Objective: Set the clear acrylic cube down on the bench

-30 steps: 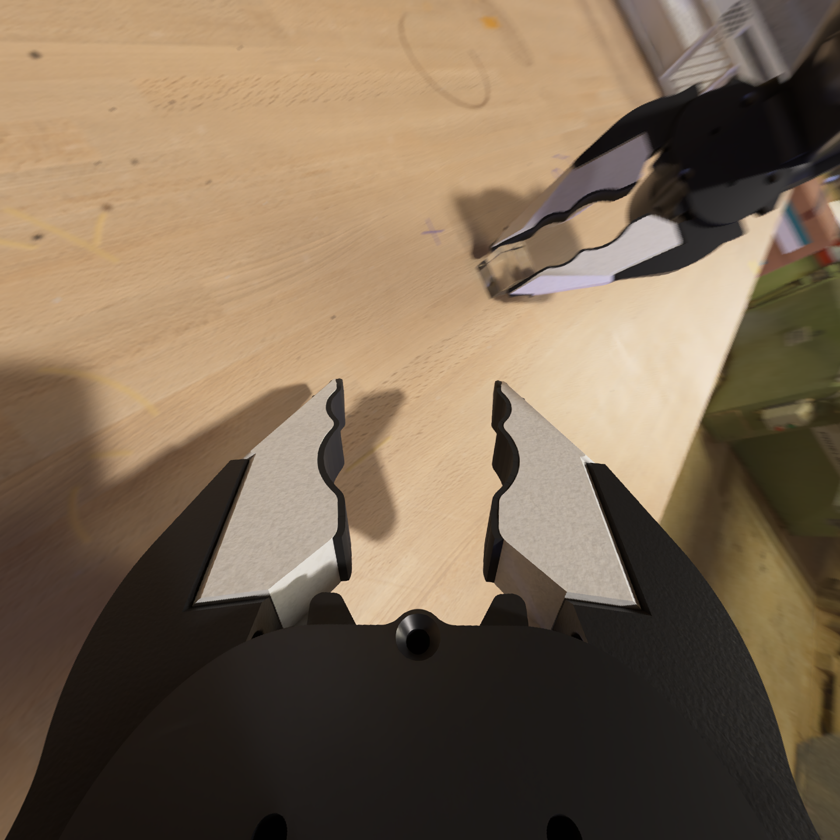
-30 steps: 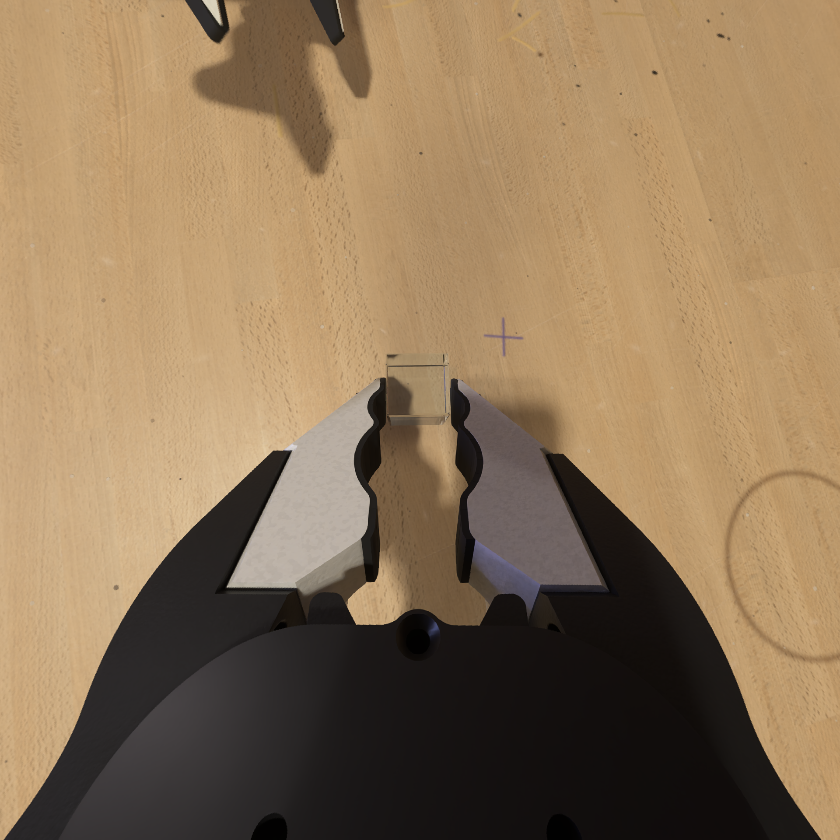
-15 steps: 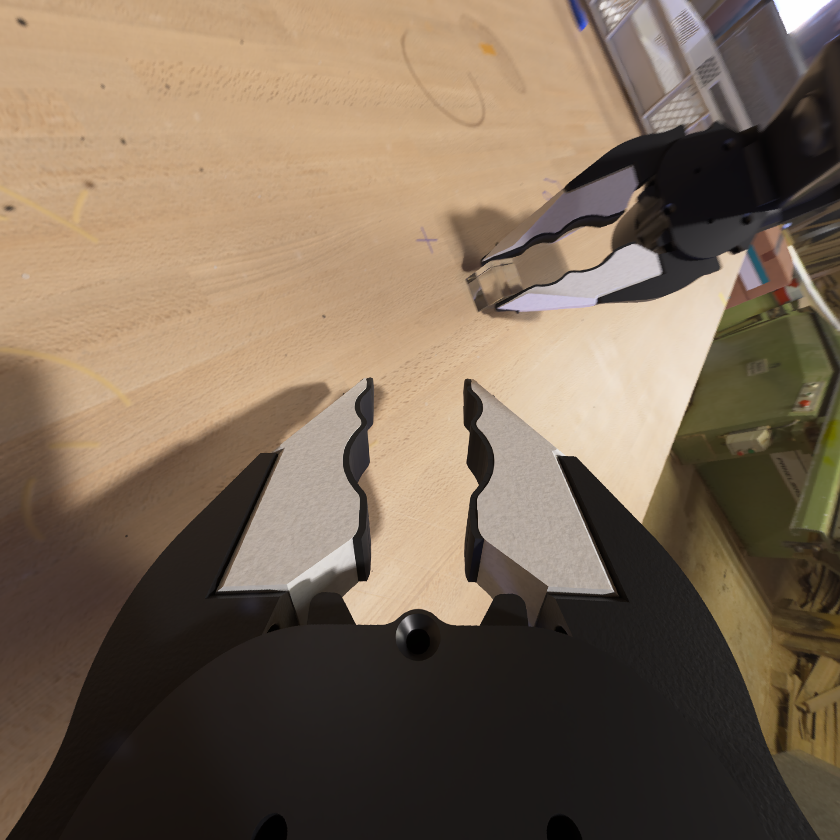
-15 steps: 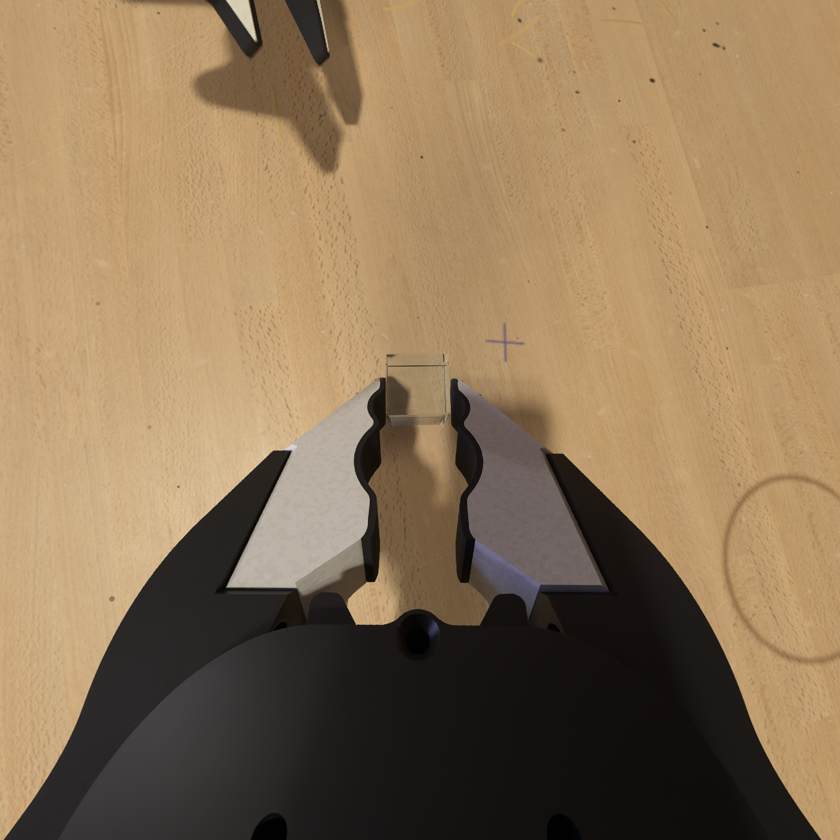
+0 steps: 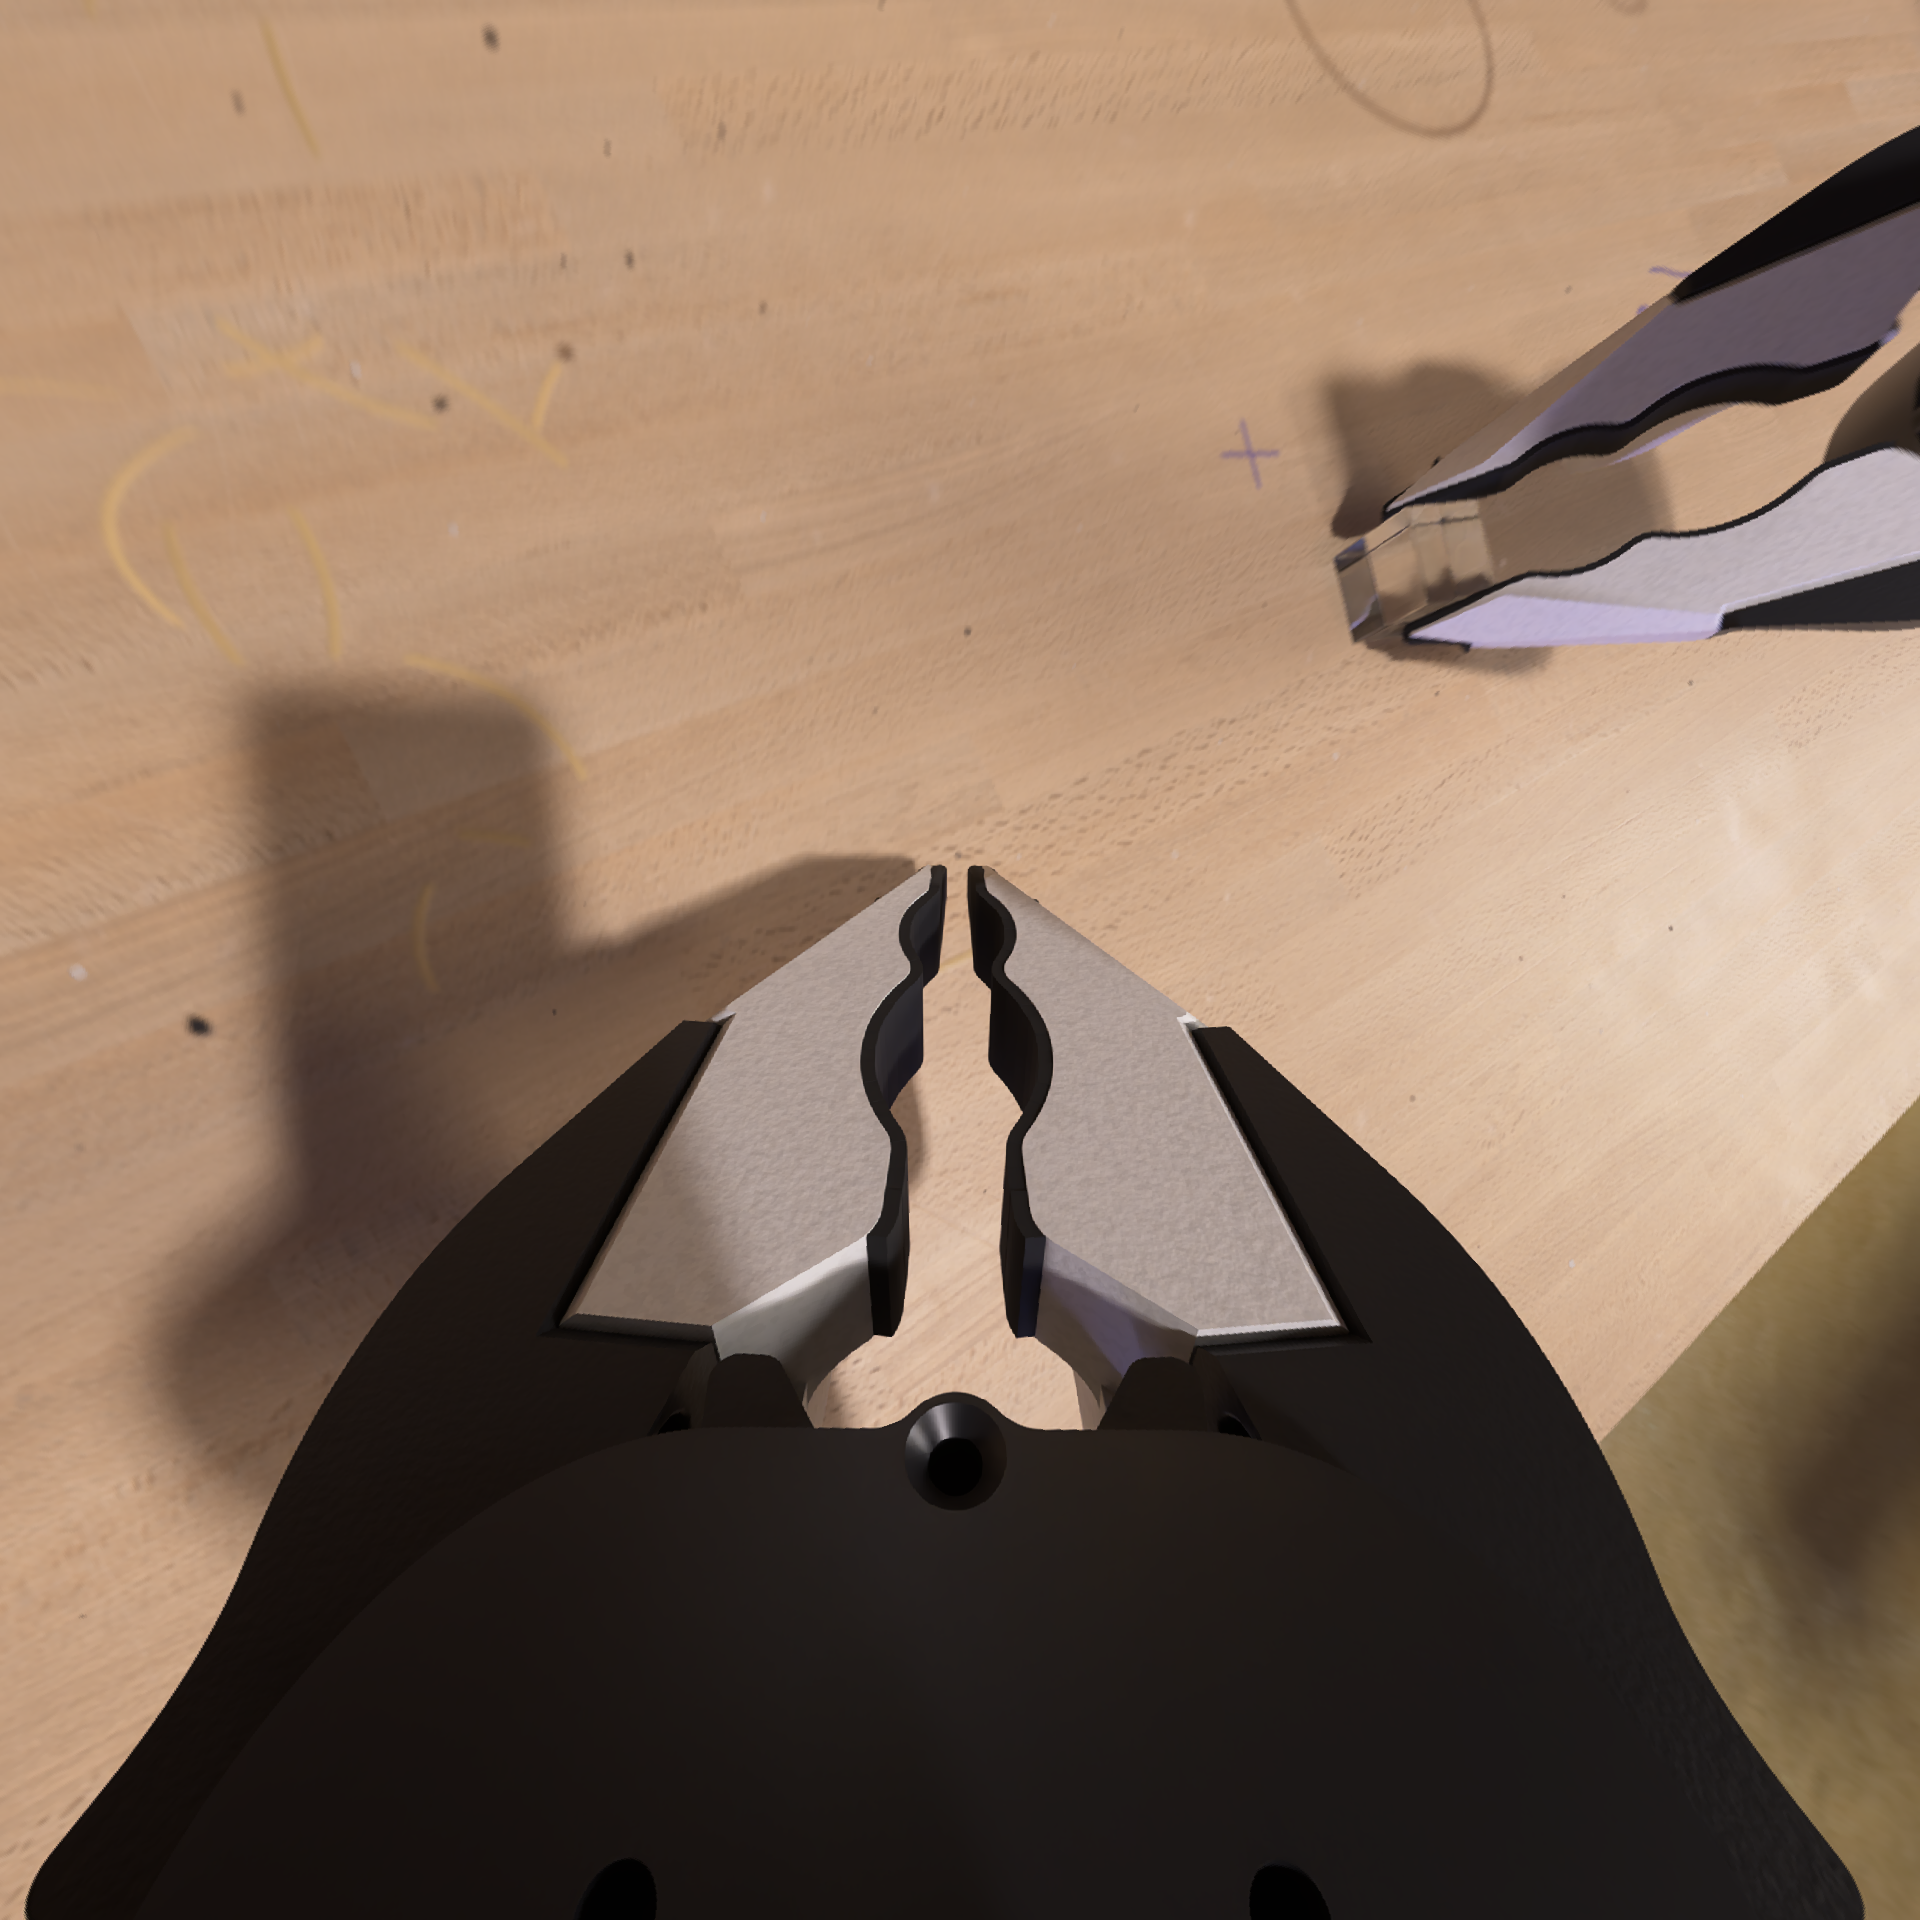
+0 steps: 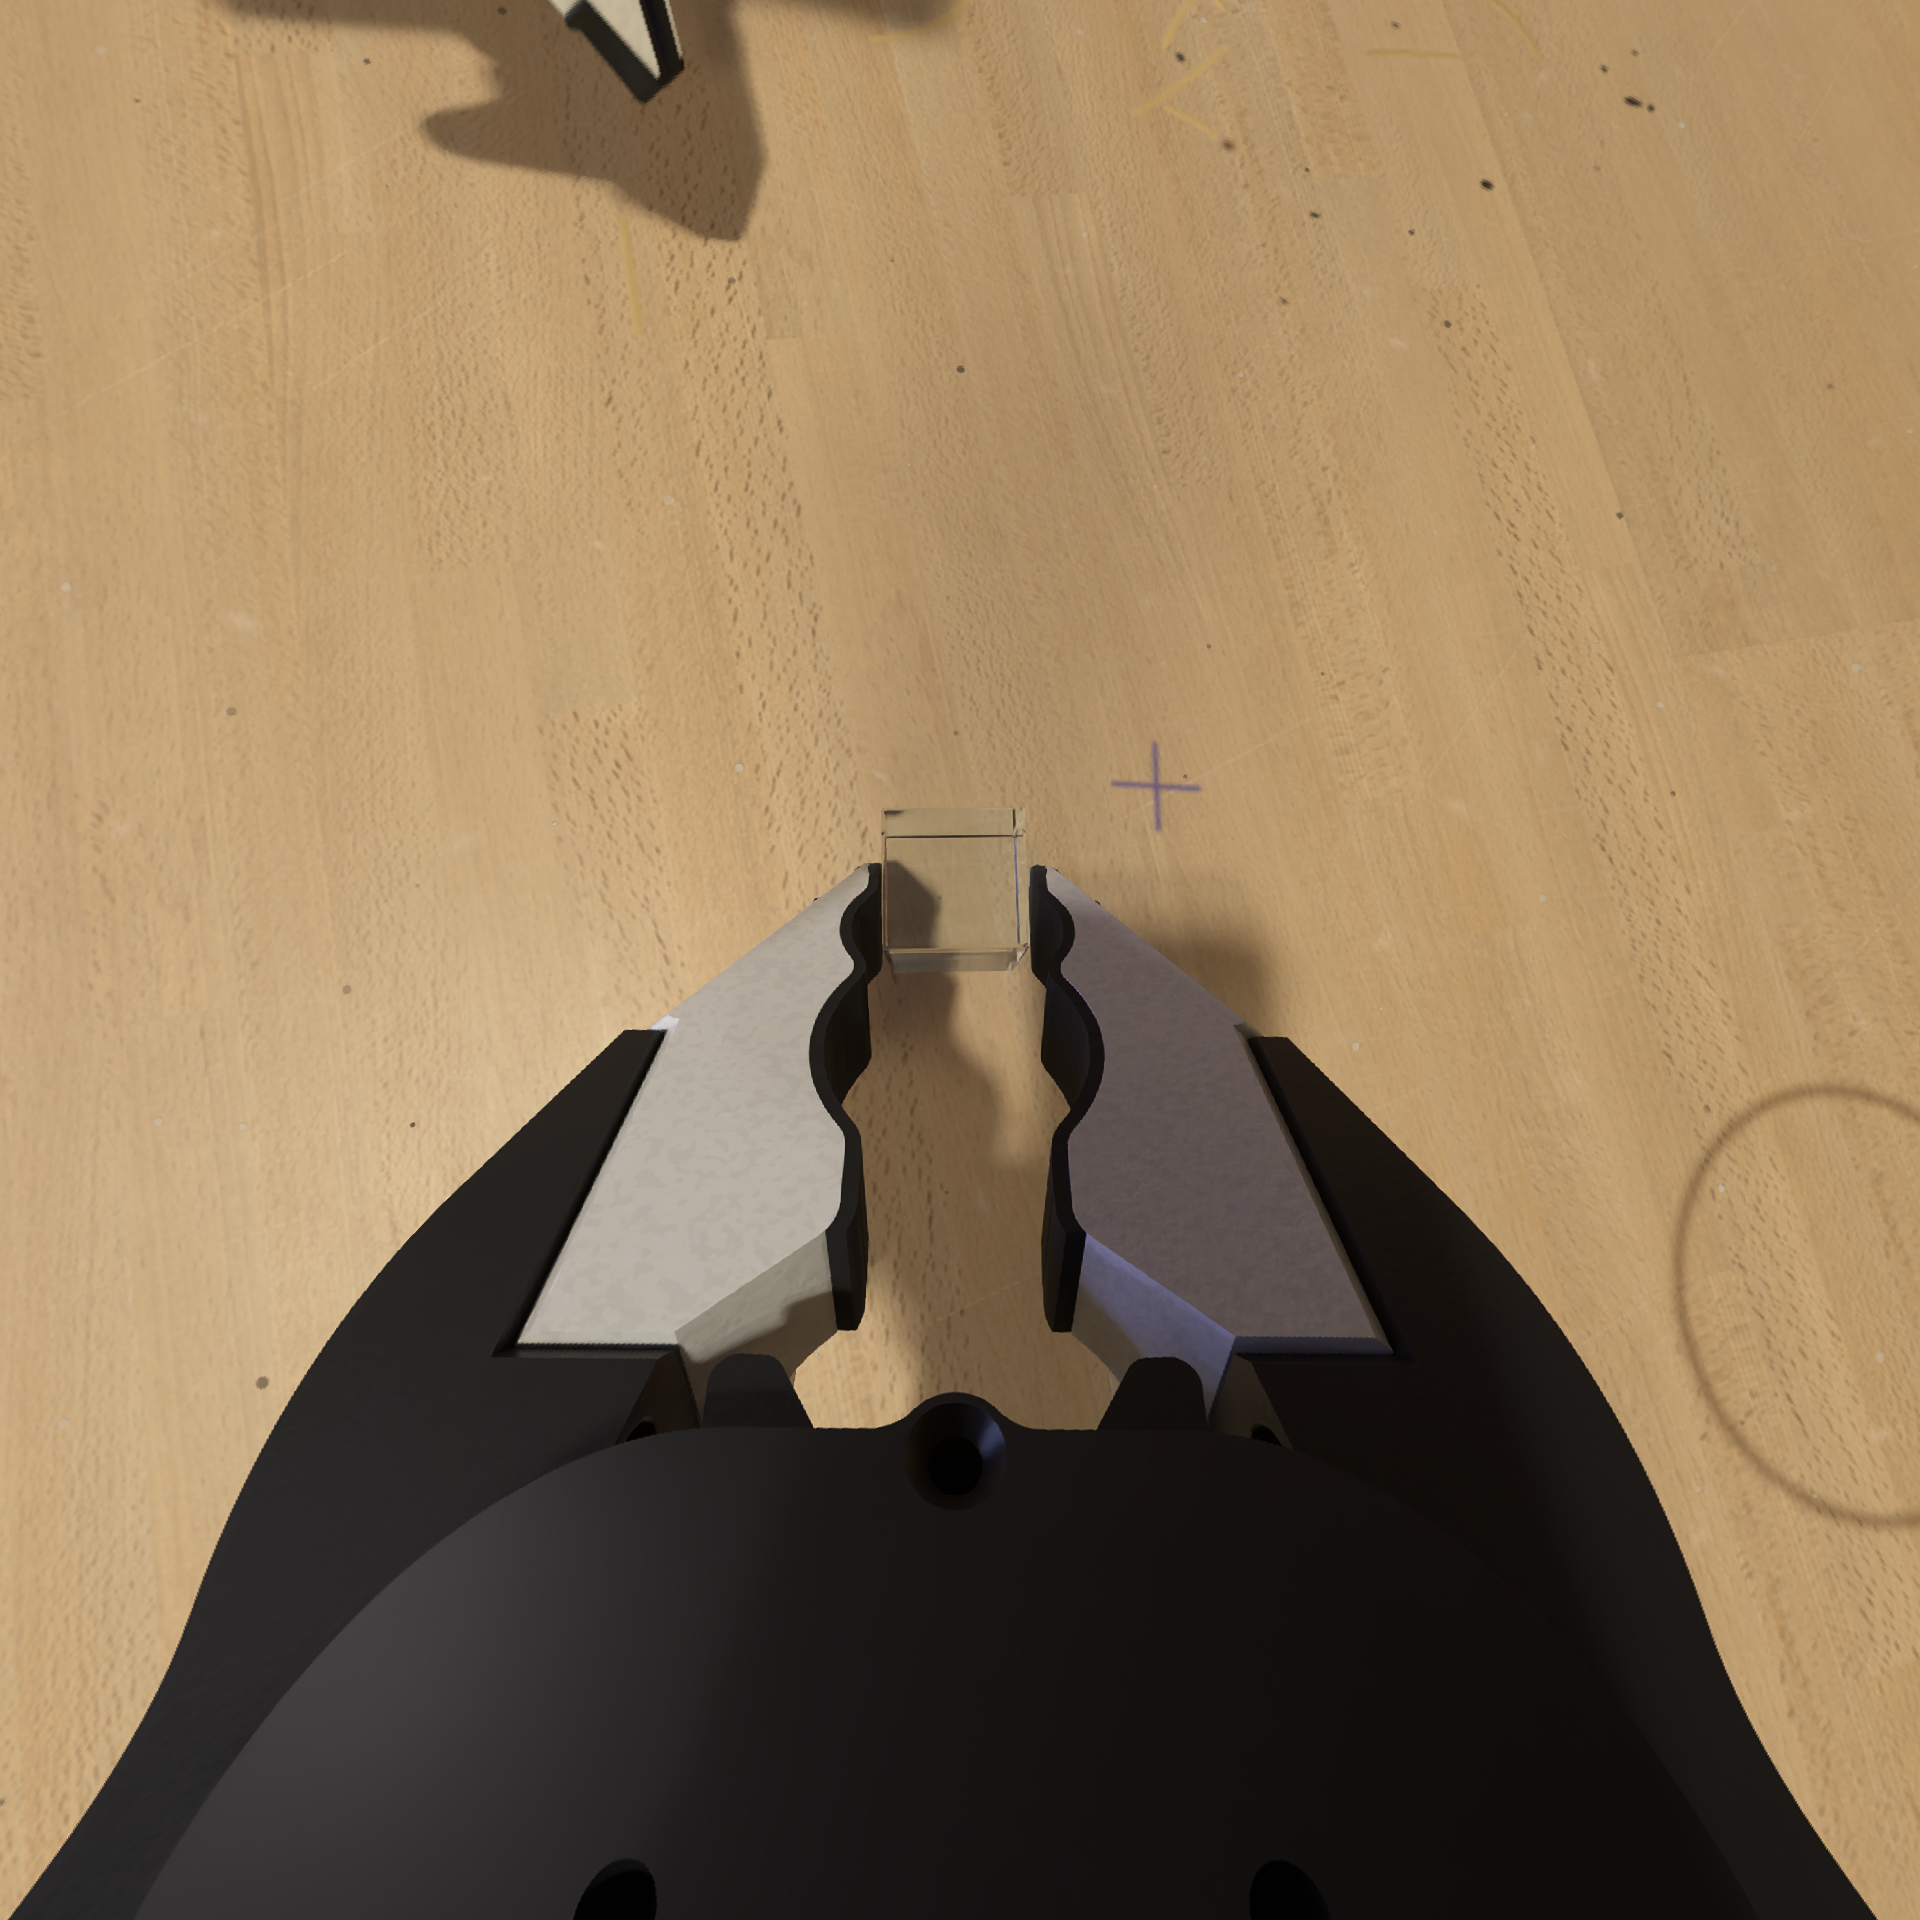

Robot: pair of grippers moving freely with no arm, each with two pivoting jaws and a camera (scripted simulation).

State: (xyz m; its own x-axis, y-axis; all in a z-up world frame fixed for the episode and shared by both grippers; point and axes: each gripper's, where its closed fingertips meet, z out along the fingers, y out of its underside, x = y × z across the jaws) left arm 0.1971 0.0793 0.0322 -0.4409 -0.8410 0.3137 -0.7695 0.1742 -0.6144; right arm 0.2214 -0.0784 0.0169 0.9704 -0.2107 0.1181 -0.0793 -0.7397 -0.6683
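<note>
The right gripper [image 6: 954, 904] pinched the clear acrylic cube [image 6: 951, 894] between the tips of its fingers [image 6: 727, 1122], low over the wooden bench [image 6: 1351, 468]. Whether the cube touched the bench could not be determined. A purple cross mark [image 6: 1155, 785] lay just beside the cube. The left gripper [image 5: 957, 881] hovered well apart, its fingers [image 5: 769, 1132] pressed nearly together and holding nothing.

Our right hand-held gripper [image 6: 954, 902] pinches the clear acrylic cube [image 6: 953, 889] at its fingertips above the wooden tabletop [image 6: 416, 623]; we see a purple cross mark [image 6: 1155, 787] just beside it.
</note>
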